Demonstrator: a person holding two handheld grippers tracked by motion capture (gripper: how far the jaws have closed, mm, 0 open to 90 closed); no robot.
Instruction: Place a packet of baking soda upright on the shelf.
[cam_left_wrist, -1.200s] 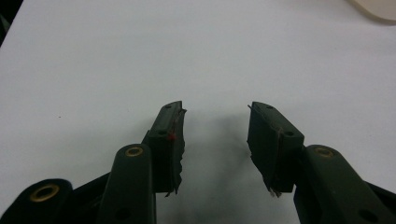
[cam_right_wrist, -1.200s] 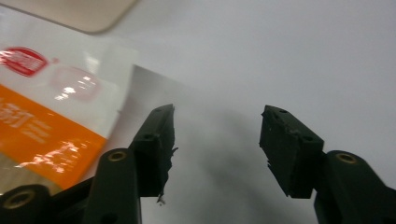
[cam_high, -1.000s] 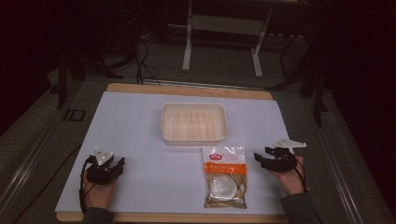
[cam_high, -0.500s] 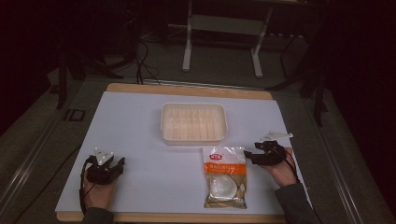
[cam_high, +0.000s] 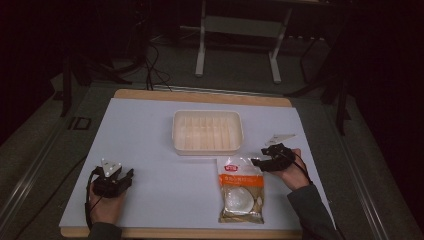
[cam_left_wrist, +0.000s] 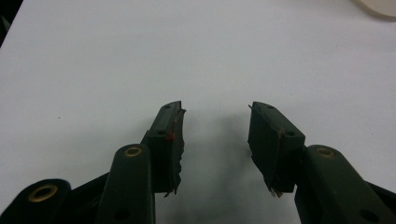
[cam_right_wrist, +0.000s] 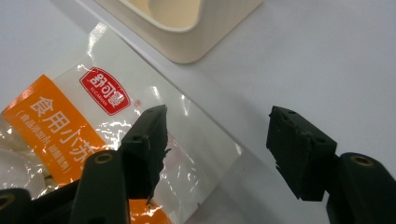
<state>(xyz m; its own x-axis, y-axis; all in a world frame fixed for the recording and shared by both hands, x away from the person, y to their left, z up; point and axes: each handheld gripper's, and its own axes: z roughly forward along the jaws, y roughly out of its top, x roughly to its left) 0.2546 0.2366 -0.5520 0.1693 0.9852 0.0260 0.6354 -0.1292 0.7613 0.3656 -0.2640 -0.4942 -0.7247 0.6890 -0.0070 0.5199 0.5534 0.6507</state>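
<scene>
Right gripper (cam_high: 261, 161), jaws apart, has moved in over the packet's (cam_high: 241, 190) top corner, probably to grasp it; left gripper (cam_high: 120, 176) rests open near the surface's (cam_high: 150, 130) front-left corner.

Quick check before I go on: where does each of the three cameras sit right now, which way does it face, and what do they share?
High view: above the person's side, facing forward and down on the table; both hands, left gripper, right gripper.
Left gripper view: rides the left gripper, facing bare table; jaws apart.
Right gripper view: rides the right gripper, facing the bag corner and tray; jaws apart.
Shared: bag and tray appear in high and right views.
</scene>
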